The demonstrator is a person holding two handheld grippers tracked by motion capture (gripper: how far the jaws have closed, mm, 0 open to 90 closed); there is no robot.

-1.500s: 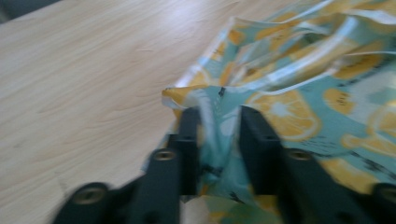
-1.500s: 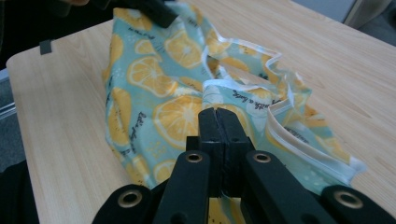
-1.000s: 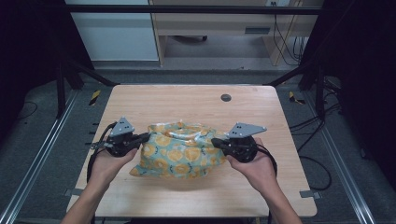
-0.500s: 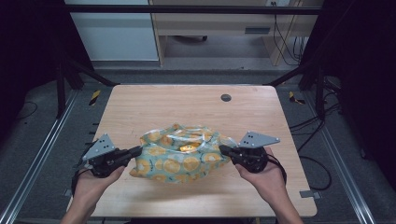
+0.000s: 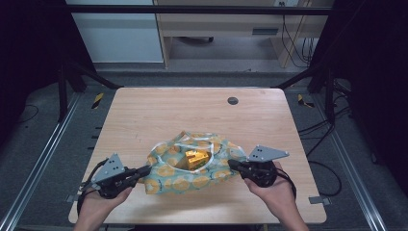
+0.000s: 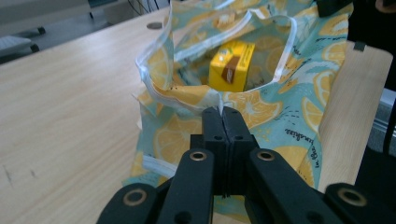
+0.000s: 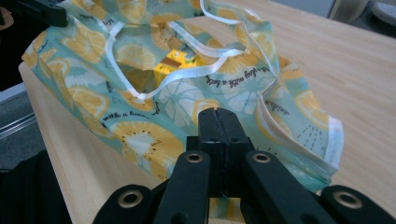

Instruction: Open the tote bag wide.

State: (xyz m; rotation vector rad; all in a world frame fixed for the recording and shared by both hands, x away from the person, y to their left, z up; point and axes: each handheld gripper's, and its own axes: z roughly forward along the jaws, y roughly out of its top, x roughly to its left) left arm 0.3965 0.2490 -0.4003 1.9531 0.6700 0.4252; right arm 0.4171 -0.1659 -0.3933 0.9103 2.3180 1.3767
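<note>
As before, lemon-print bag (image 5: 192,166) pinched, nearer.

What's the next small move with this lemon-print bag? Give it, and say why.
Probably spread the two grippers a little farther apart. The left gripper and right gripper are each shut on an edge of the bag, whose mouth gapes over a yellow box; more spread should open it wider.

My two grippers (image 5: 143,172) (image 5: 233,165) are black with grey top plates. Between them a teal fabric bag (image 5: 192,162), printed with yellow-orange lemon slices and trimmed white, holds a yellow box (image 6: 230,65) marked brown. The table (image 5: 159,115) is pale woodgrain.
</note>
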